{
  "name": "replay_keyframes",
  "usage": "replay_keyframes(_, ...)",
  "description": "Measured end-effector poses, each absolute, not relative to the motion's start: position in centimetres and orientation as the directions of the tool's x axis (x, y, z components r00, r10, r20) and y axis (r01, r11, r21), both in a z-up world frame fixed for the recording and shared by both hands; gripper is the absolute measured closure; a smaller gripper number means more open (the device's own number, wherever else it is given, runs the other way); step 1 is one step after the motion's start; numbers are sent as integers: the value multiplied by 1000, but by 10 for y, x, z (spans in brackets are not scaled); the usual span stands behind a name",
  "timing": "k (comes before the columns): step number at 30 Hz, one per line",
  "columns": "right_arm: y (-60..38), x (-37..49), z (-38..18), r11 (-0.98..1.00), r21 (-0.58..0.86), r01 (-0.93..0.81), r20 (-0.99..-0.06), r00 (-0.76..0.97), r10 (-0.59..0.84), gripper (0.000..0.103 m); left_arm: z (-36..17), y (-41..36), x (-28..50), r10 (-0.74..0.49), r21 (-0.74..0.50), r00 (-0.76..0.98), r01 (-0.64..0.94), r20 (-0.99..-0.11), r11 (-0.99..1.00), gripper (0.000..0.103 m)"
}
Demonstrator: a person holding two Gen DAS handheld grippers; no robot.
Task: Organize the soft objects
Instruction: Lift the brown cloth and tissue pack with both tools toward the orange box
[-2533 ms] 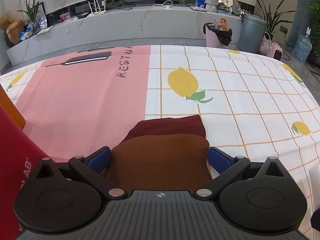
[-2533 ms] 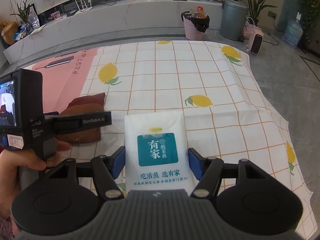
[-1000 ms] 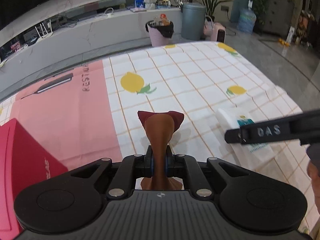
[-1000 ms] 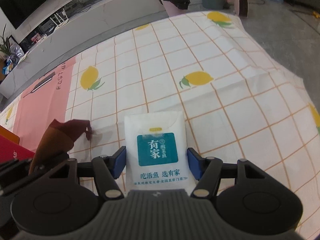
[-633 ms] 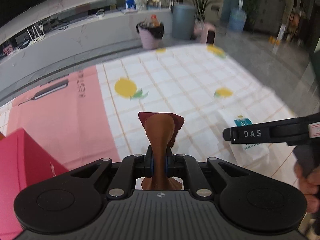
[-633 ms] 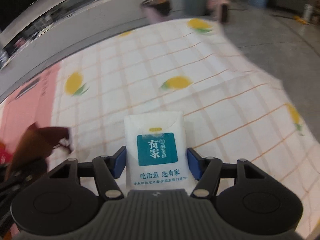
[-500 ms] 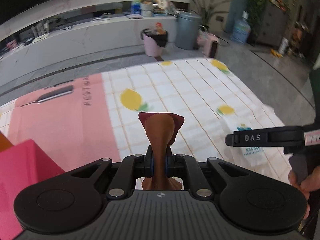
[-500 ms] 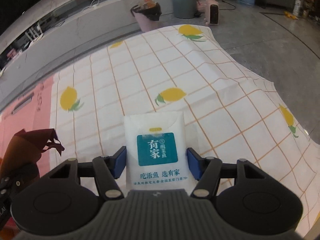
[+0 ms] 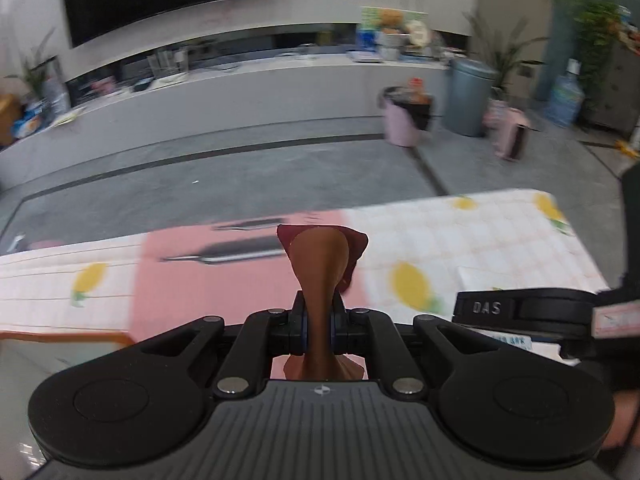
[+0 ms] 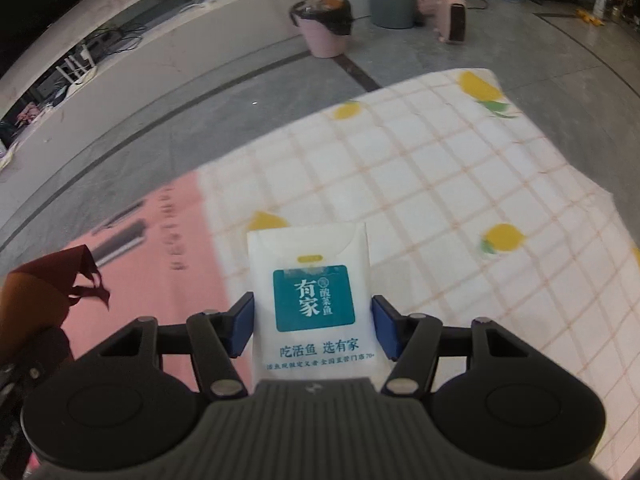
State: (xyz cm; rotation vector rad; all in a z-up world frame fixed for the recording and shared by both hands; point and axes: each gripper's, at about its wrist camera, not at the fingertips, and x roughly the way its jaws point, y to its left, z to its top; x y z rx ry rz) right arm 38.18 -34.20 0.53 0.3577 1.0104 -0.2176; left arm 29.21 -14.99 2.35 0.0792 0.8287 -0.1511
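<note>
Ahead of you at twelve o'clock the lemon-print cloth [image 10: 460, 208] lies bare, so either hand can pass over it freely. In the left wrist view, your right gripper [image 9: 520, 312] crosses close at three o'clock, blocking a swing that way. An orange-edged box [image 9: 64, 340] sits at nine o'clock. In the right wrist view, the brown cloth [image 10: 36, 300] crowds nine o'clock.

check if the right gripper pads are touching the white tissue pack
Touching. The right wrist view shows both blue pads of the right gripper pressed against the sides of the white tissue pack.
</note>
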Motion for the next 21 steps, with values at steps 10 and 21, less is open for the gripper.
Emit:
replay_keyframes(10, -197, 394, 48, 970, 174, 169, -804, 593, 40, 45, 41, -29, 312, 84, 22, 669, -100, -739, 995, 93)
replay_keyframes(21, -59, 346, 81, 979, 177, -99, -746, 636, 199, 46, 66, 87, 260, 216, 24, 680, -279, -701, 960, 93)
